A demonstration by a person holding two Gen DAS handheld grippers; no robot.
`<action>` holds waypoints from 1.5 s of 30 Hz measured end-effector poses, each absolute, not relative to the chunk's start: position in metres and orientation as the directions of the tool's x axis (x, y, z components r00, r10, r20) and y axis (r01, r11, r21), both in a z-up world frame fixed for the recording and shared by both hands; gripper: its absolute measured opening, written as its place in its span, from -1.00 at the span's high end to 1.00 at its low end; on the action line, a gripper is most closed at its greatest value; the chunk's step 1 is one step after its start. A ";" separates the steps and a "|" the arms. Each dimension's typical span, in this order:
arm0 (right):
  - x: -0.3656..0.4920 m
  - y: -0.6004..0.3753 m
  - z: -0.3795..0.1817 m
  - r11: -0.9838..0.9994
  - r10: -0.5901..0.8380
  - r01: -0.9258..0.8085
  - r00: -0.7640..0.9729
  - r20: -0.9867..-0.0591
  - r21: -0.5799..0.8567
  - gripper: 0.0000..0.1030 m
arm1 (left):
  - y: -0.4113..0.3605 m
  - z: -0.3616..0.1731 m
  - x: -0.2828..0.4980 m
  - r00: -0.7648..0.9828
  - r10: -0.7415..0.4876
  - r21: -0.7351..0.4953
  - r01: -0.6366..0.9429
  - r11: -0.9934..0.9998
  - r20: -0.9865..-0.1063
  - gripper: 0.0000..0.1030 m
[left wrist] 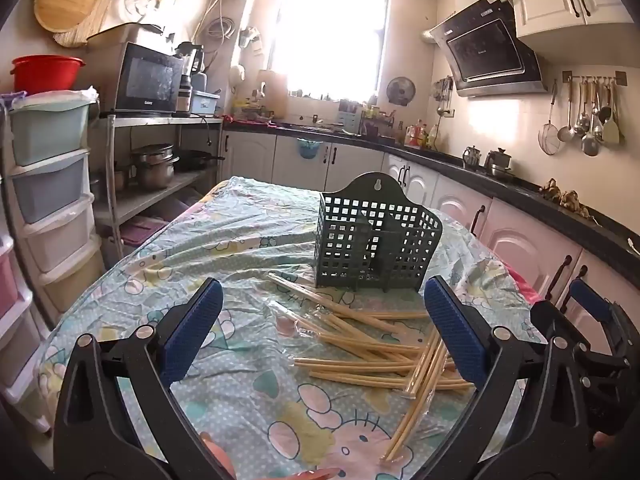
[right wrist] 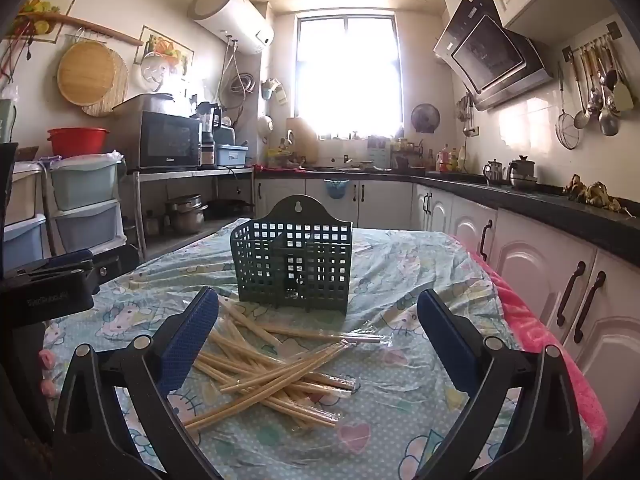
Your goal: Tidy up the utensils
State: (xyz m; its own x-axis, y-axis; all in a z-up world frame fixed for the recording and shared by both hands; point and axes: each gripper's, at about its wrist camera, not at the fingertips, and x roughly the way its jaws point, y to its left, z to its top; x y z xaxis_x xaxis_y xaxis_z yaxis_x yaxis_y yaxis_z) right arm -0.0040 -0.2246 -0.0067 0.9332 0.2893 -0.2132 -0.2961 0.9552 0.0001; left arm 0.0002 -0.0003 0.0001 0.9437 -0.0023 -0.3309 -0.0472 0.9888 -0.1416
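None of the chopsticks [right wrist: 276, 372] ahead of our wide-open, empty tools [left wrist: 320, 332] [right wrist: 316, 340] are in the holder [right wrist: 294, 264] beyond yet.

Sunlit window [right wrist: 347, 76] (blown out), white cabinets [right wrist: 532, 272], dark countertop [right wrist: 560, 210] — microwave [right wrist: 170, 140], range hood [right wrist: 492, 52]

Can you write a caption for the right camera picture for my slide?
Open right tongs hover over wrapped chopsticks before an empty green basket.
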 end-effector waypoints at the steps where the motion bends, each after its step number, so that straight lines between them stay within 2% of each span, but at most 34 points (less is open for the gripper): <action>1: -0.003 -0.225 -0.007 0.955 0.292 -0.296 0.931 -0.219 0.014 -0.88 | 0.001 0.000 0.000 0.946 -0.005 -0.159 -0.049 0.986 -0.323 -0.81; 45: -0.007 -0.229 0.001 0.957 0.288 -0.289 0.935 -0.210 0.025 -0.88 | -0.008 0.009 -0.005 0.952 -0.007 -0.139 -0.037 0.990 -0.306 -0.81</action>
